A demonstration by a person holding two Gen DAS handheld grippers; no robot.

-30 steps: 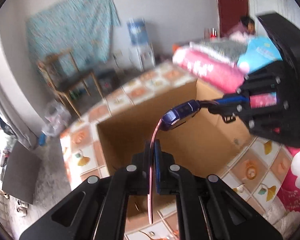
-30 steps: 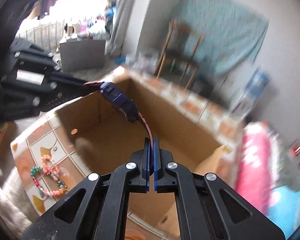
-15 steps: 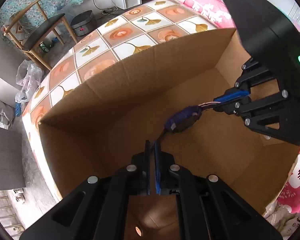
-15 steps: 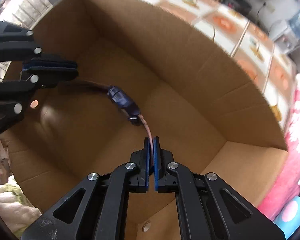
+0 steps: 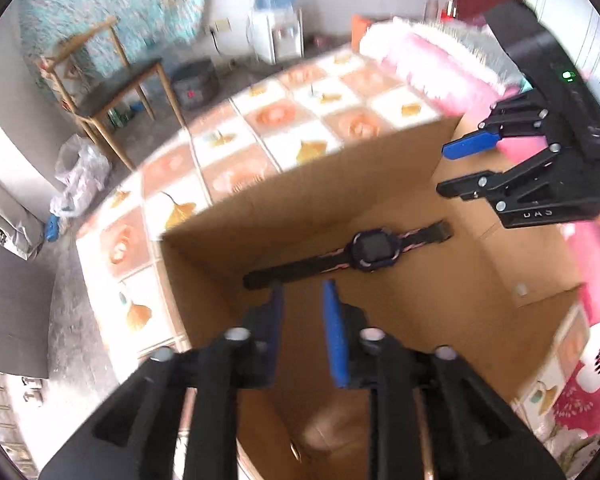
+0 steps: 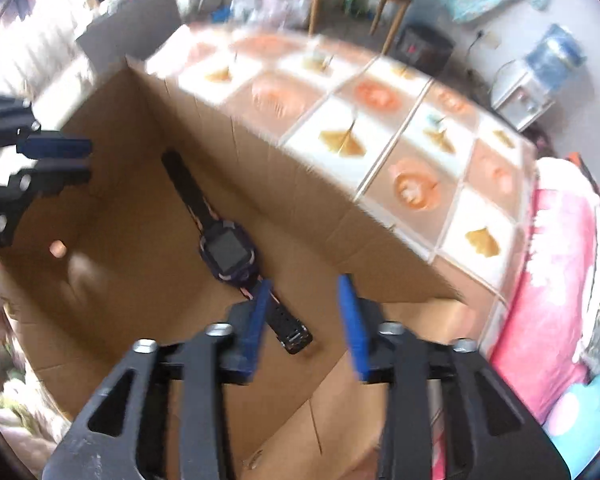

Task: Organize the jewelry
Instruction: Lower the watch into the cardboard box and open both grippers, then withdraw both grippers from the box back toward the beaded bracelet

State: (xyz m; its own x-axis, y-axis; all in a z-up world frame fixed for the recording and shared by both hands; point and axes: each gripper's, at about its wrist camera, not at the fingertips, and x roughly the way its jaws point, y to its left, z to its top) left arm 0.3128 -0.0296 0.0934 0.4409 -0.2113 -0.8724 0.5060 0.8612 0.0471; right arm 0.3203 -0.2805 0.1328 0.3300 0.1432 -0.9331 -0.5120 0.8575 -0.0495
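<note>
A dark blue smartwatch (image 5: 374, 249) with a black and pink strap lies flat on the floor of an open cardboard box (image 5: 220, 240). My left gripper (image 5: 302, 294) hangs over the box above one strap end; its jaws are opening and nothing is between them. In the right wrist view the same watch (image 6: 228, 250) lies stretched out inside the box (image 6: 340, 248), and my right gripper (image 6: 304, 292) hovers above its other strap end, jaws opening and empty. Each gripper shows in the other's view: the right gripper (image 5: 456, 170) at upper right, the left gripper (image 6: 80, 160) at far left.
The box stands on a table with a tiled flower-pattern cloth (image 5: 284, 116). A pink cushion (image 6: 552, 280) lies beside the box. A wooden chair (image 5: 112, 84) and a water dispenser (image 5: 274, 12) stand beyond the table on the floor.
Both grippers were shut on the watch's strap ends and lowered it into the box. Now both have opened and the watch lies free on the box floor.
</note>
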